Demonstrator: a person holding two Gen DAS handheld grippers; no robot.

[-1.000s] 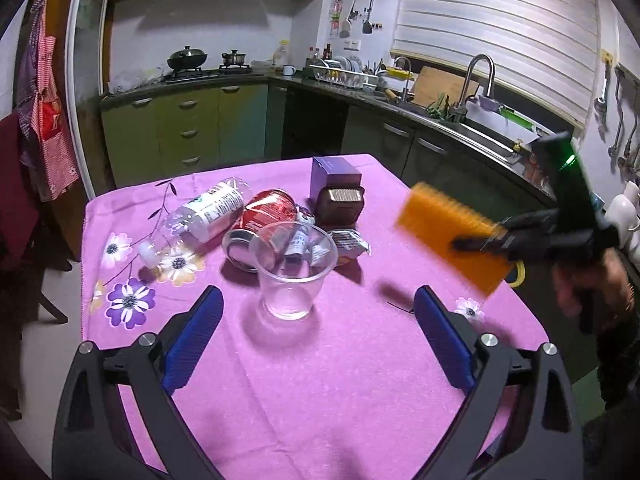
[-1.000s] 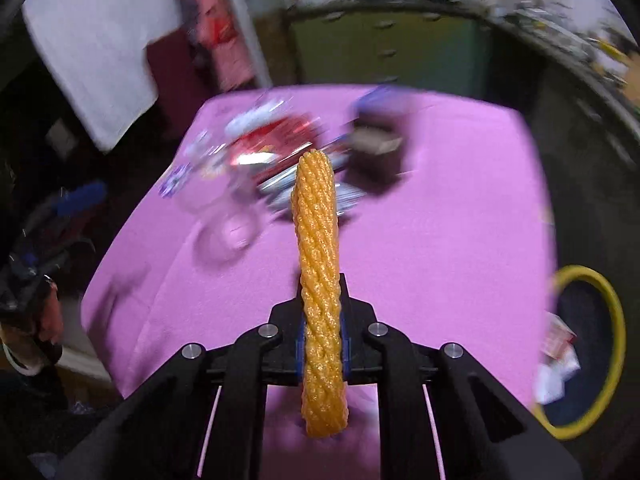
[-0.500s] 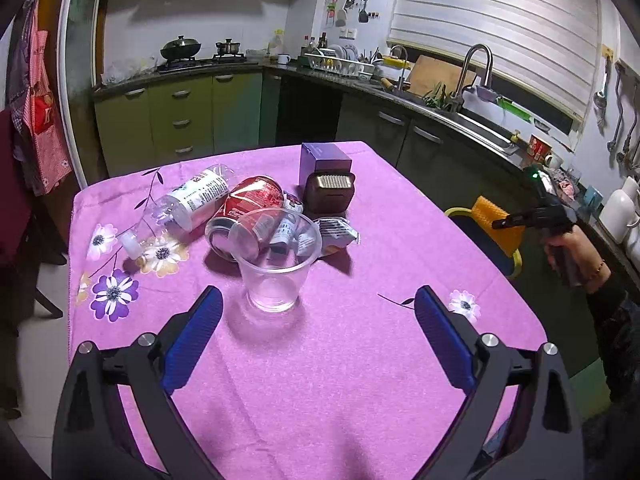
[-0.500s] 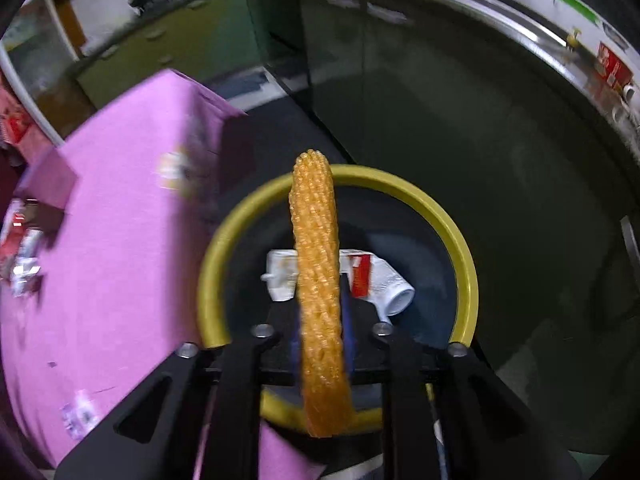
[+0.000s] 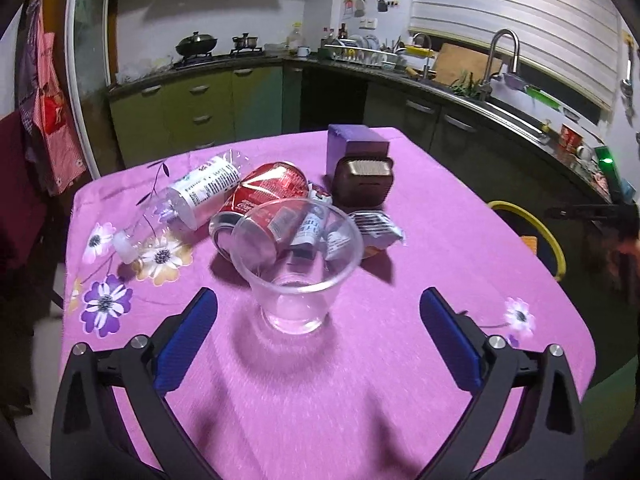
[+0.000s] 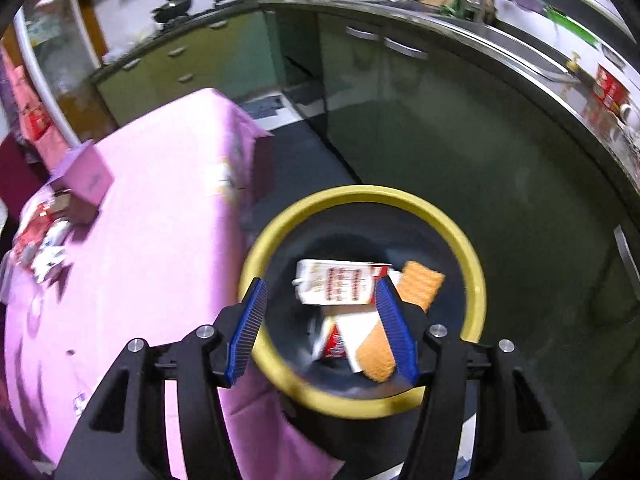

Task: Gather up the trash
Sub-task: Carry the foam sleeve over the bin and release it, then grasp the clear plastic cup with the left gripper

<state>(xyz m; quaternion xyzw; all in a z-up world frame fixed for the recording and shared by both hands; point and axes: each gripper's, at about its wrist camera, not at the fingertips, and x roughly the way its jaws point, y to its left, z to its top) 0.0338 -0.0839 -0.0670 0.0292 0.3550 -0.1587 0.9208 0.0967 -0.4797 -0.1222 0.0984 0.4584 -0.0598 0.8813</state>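
My right gripper (image 6: 320,328) is open and empty above the yellow-rimmed bin (image 6: 476,276) beside the table. An orange sponge (image 6: 420,288) lies inside the bin on a white and red carton (image 6: 340,286). My left gripper (image 5: 320,340) is open and empty above the pink tablecloth (image 5: 320,400), just short of a clear plastic cup (image 5: 296,264). Behind the cup lie a red can (image 5: 268,192), a clear plastic bottle (image 5: 188,200), small wrappers (image 5: 376,228), a brown box (image 5: 362,180) and a purple box (image 5: 352,146). The bin's rim also shows in the left wrist view (image 5: 536,228).
Green kitchen cabinets (image 5: 200,116) and a counter with a sink (image 5: 504,100) run behind and right of the table. A dark red chair (image 5: 16,200) stands at the table's left. The table's right edge (image 6: 244,216) is next to the bin.
My right gripper swung from the table to over the bin, opened and let go of the orange sponge, which now lies in the bin. My left gripper moved closer to the cup.
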